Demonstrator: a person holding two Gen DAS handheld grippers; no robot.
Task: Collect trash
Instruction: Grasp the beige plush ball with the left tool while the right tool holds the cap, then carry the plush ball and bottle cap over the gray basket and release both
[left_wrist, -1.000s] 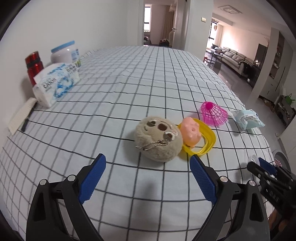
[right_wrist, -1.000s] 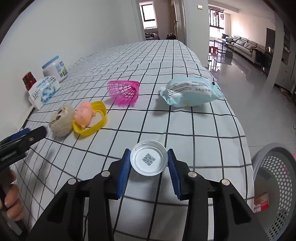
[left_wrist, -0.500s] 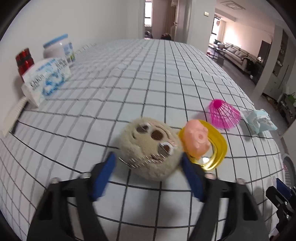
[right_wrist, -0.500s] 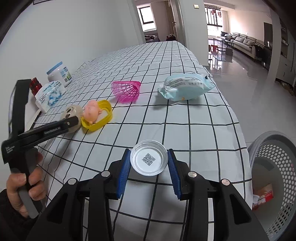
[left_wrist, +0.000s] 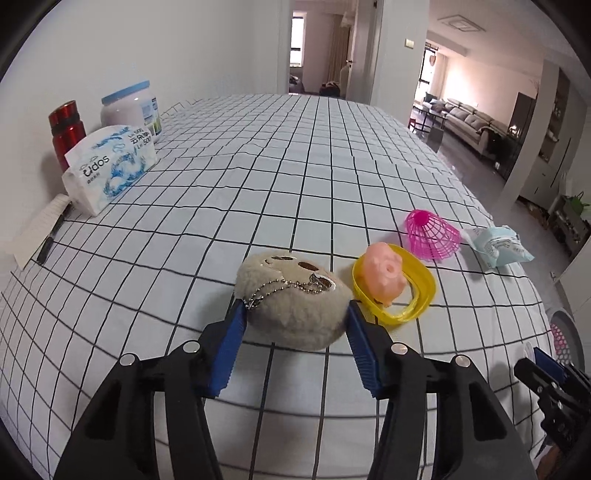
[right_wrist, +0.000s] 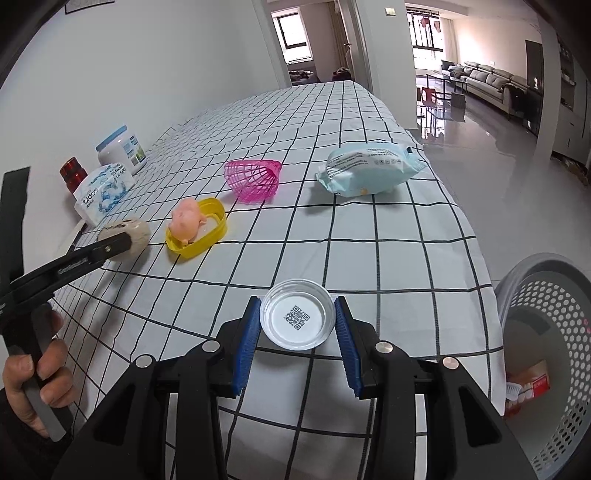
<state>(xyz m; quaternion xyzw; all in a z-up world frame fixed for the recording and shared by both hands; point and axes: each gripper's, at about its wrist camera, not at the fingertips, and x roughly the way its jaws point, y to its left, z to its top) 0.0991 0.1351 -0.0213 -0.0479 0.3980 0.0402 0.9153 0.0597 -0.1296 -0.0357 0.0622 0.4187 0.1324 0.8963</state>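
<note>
Risk sits first at the left, where the left gripper (left_wrist: 293, 321) has its blue pads against both flanks of the plush sloth keychain (left_wrist: 291, 297) on the checked tablecloth (left_wrist: 221, 206); the pads look closed on it, yet the toy is soft and round, so it could squeeze out forward on a lift, and its ball chain (left_wrist: 284, 288) draped by the left pad could snag. Just right of the plush, touching or nearly so, the yellow plastic ring (left_wrist: 417, 291) carrying a pink pig toy (left_wrist: 382, 271) could be dragged along. Farther right lie the pink mesh cup (left_wrist: 434, 236) and the pale blue wipes packet (left_wrist: 498, 245), both apart from either tool. Nearer the table's right edge, the right gripper (right_wrist: 297, 328) holds a clear plastic lid (right_wrist: 297, 319) by its rim, jaws narrow; thin plastic may flex and pop free. The grey mesh bin (right_wrist: 554, 295) stands on the floor at the right, so a slip in transit would likely drop the lid on the floor.
</note>
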